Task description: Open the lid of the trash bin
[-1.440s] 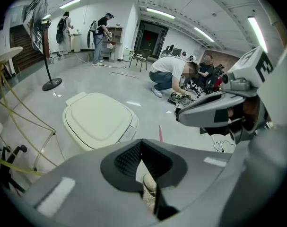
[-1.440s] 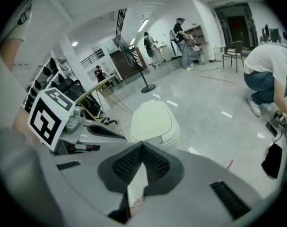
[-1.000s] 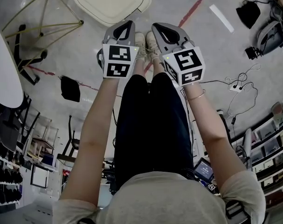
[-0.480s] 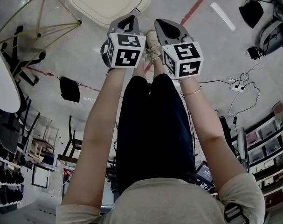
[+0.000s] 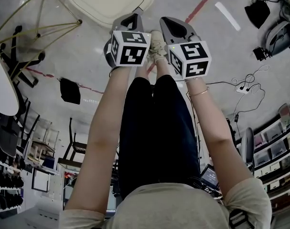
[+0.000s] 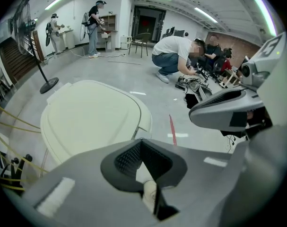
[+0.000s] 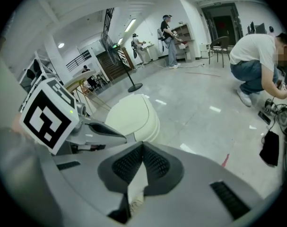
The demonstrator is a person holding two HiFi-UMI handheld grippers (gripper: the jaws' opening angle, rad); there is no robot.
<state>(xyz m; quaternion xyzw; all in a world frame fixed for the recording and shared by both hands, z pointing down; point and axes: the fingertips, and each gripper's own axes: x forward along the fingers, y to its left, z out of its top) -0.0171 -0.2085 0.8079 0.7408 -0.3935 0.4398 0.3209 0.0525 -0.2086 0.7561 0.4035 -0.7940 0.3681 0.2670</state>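
Head view puts the cream trash bin (image 5: 109,1) at the top edge of the frame with its lid down. Your left gripper (image 5: 132,19) sits just below the bin's lower right rim, and your right gripper (image 5: 167,23) is a little further right, over bare floor. From that view you cannot tell whether the left tip touches the bin.

Left gripper view shows that gripper's jaws pressed together at the tips with nothing between them. The bin fills the middle left of that frame, beyond the jaws. Right gripper view shows your right jaws closed on nothing too, with the bin at centre left, past the left gripper's marker cube (image 7: 46,112).

Only the head view shows your shoes (image 5: 156,44) between the grippers and the red floor line (image 5: 199,7) at upper right. Only the gripper views show the crouching person (image 6: 174,56) and the standing fan (image 6: 48,85) across the room.
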